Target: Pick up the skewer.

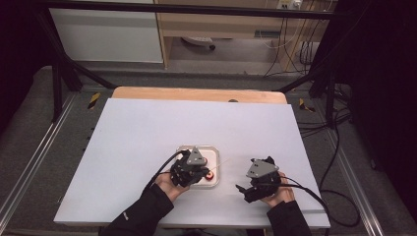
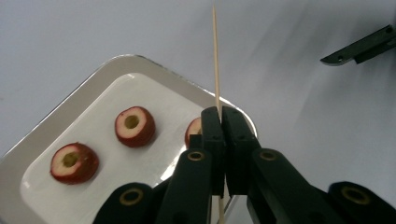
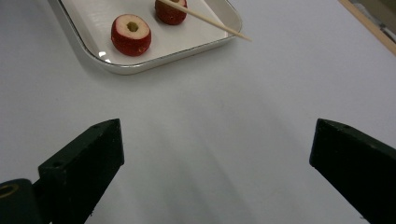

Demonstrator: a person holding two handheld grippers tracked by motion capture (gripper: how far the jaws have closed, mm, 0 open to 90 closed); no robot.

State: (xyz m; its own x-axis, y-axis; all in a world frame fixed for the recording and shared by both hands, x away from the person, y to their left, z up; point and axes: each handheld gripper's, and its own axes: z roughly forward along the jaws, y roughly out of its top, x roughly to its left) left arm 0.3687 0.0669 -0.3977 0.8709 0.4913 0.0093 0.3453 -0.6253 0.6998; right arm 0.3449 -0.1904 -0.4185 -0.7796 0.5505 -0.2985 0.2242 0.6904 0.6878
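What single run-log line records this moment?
left hand-held gripper: shut on skewer | right hand-held gripper: open, empty | tray: three cored fruit pieces

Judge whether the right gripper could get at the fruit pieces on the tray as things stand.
Probably yes: the right gripper stands open over bare table, and nothing lies between it and the fruit pieces on the tray.

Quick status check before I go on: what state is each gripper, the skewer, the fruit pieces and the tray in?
Left gripper: shut on the wooden skewer.
Wooden skewer: clamped between the jaws, bare, tip pointing out past the tray.
Right gripper: open, holding nothing, over the white table.
Cored red fruit pieces: three in view, lying on the tray, none skewered.
Tray: flat on the table.
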